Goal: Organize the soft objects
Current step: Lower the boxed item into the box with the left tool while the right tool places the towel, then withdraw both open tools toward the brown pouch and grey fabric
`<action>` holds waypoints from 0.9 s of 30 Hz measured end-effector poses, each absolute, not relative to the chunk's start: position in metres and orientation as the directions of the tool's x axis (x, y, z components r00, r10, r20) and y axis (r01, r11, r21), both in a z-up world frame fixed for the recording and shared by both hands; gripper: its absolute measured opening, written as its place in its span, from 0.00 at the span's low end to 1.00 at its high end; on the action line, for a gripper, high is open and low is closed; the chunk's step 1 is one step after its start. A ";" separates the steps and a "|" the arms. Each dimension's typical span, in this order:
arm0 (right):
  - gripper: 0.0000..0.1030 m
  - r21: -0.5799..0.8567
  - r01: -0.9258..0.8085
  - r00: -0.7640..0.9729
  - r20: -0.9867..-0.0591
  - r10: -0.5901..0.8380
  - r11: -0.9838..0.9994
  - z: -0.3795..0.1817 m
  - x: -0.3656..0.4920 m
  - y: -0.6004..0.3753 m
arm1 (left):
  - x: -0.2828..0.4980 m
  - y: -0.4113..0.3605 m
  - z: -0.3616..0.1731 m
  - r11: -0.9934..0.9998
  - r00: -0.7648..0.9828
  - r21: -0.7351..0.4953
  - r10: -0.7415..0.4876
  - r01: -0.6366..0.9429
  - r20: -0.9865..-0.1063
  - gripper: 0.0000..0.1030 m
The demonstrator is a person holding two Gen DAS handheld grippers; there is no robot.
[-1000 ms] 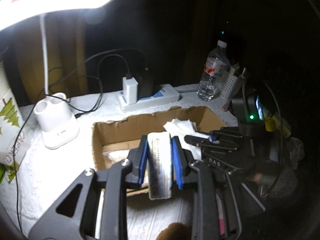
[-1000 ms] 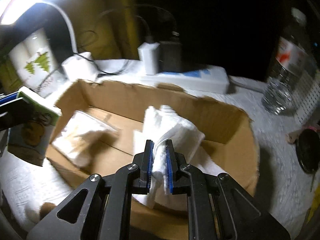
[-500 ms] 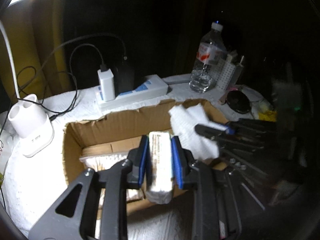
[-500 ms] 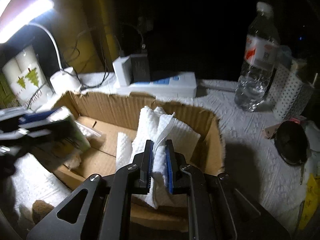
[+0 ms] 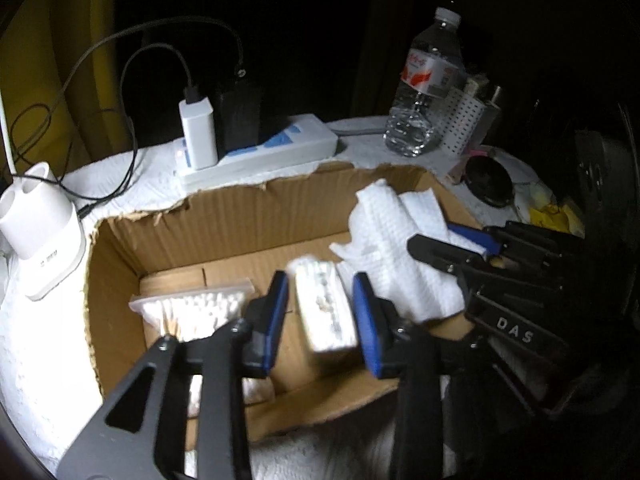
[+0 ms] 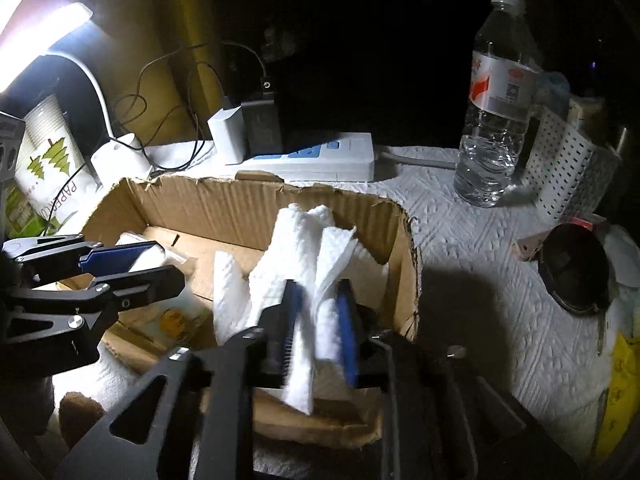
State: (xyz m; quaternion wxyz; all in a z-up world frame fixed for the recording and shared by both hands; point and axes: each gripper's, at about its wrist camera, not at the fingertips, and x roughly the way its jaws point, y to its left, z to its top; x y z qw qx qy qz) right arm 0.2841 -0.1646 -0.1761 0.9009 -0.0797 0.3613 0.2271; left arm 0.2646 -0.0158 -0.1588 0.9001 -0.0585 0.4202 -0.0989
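An open cardboard box (image 5: pixel 224 224) (image 6: pixel 208 204) stands on the white cloth. My left gripper (image 5: pixel 320 316) is open over the box, and the small tissue pack (image 5: pixel 326 312) lies loose between its jaws, blurred. A clear bag of cotton swabs (image 5: pixel 196 308) lies at the box's left. My right gripper (image 6: pixel 318 328) has its jaws spread, with the folded white paper towel (image 6: pixel 304 264) (image 5: pixel 392 248) still between them at the box's right end. The left gripper also shows in the right wrist view (image 6: pixel 120 268).
A white power strip (image 5: pixel 260 152) (image 6: pixel 312 160) with chargers lies behind the box. A water bottle (image 6: pixel 496 100) and a perforated white basket (image 6: pixel 568 168) stand at the right, a lamp base (image 5: pixel 40 240) at the left. A black round object (image 6: pixel 572 276) lies right.
Both grippers have opened. The left one moved over the box and let go of the tissue pack. The right one loosened on the paper towel inside the box.
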 end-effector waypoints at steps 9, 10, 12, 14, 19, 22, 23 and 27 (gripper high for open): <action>0.42 0.019 -0.452 0.663 -0.662 0.350 0.892 -0.158 0.261 -0.171 | 0.241 -0.017 -0.135 0.976 0.665 -0.165 -0.216 0.139 -0.715 0.55; 0.42 0.019 -0.451 0.665 -0.659 0.350 0.892 -0.156 0.258 -0.172 | 0.238 -0.017 -0.133 0.976 0.668 -0.166 -0.216 0.139 -0.712 0.55; 0.43 0.020 -0.452 0.669 -0.654 0.353 0.892 -0.152 0.251 -0.173 | 0.231 -0.017 -0.129 0.976 0.673 -0.166 -0.215 0.138 -0.708 0.55; 0.49 0.021 -0.453 0.672 -0.649 0.357 0.891 -0.148 0.243 -0.174 | 0.224 -0.017 -0.124 0.977 0.678 -0.164 -0.215 0.139 -0.703 0.55; 0.49 0.022 -0.456 0.681 -0.636 0.364 0.890 -0.137 0.222 -0.175 | 0.206 -0.019 -0.115 0.977 0.693 -0.163 -0.215 0.141 -0.688 0.56; 0.50 0.022 -0.458 0.684 -0.629 0.368 0.889 -0.133 0.209 -0.177 | 0.194 -0.018 -0.110 0.977 0.703 -0.166 -0.213 0.136 -0.679 0.62; 0.50 0.022 -0.459 0.685 -0.627 0.370 0.888 -0.132 0.206 -0.177 | 0.190 -0.018 -0.109 0.976 0.705 -0.169 -0.214 0.135 -0.676 0.62; 0.50 0.017 -0.460 0.687 -0.626 0.369 0.888 -0.129 0.191 -0.179 | 0.176 -0.016 -0.107 0.976 0.712 -0.175 -0.215 0.130 -0.669 0.65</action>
